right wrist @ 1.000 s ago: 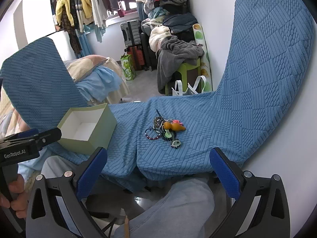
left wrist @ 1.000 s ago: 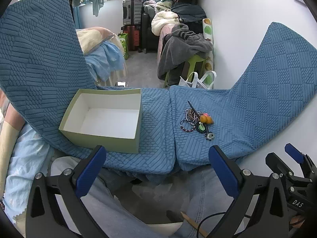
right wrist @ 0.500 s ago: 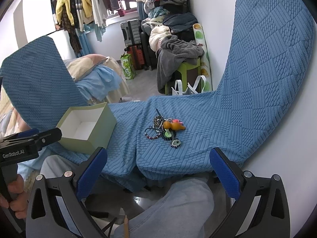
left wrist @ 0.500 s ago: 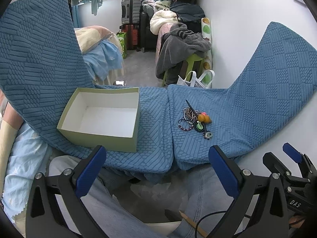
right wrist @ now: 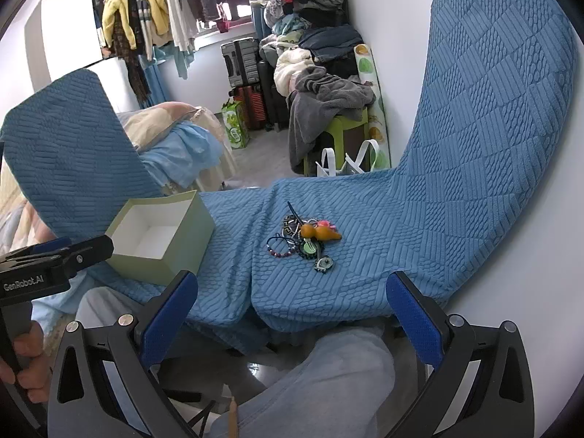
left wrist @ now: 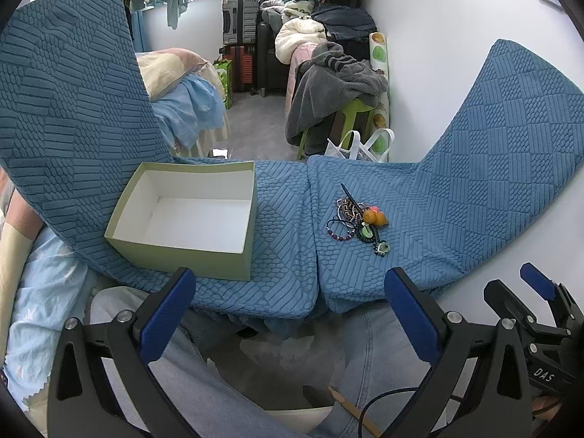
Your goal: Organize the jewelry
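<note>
Closer now, both claws wide, empty

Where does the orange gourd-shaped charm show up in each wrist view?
Left wrist: orange gourd charm right of centre, on the jewelry pile.
Right wrist: near centre, atop the same pile.
Shared landmark: the open green box, left of the pile.

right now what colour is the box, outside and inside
The box is pale green outside, white inside; clearest in the left wrist view.
</note>
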The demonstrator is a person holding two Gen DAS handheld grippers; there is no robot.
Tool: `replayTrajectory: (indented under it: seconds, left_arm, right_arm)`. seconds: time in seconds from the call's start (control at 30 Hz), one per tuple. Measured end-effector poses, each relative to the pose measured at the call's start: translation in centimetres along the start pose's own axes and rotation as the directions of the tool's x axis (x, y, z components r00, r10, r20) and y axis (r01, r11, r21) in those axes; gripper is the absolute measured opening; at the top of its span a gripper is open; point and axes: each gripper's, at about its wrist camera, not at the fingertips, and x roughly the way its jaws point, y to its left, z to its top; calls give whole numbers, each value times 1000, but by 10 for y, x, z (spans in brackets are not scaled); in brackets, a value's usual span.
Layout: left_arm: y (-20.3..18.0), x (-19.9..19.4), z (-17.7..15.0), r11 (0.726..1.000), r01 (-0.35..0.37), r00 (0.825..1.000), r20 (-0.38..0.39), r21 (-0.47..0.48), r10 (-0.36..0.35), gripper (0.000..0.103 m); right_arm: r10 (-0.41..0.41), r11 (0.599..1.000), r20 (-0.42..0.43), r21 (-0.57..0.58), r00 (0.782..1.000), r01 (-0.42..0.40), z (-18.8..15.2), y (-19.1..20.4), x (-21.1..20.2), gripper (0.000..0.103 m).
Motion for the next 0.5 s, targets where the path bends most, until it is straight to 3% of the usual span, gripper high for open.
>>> replayTrajectory:
  seconds: [0.5]
  left_arm:
    - [3, 5, 3, 1000, 28, 1000, -13, -4, -28, 102]
  right_arm:
    - [22, 1000, 18, 19, 1000, -22, 2, 0, -7, 103]
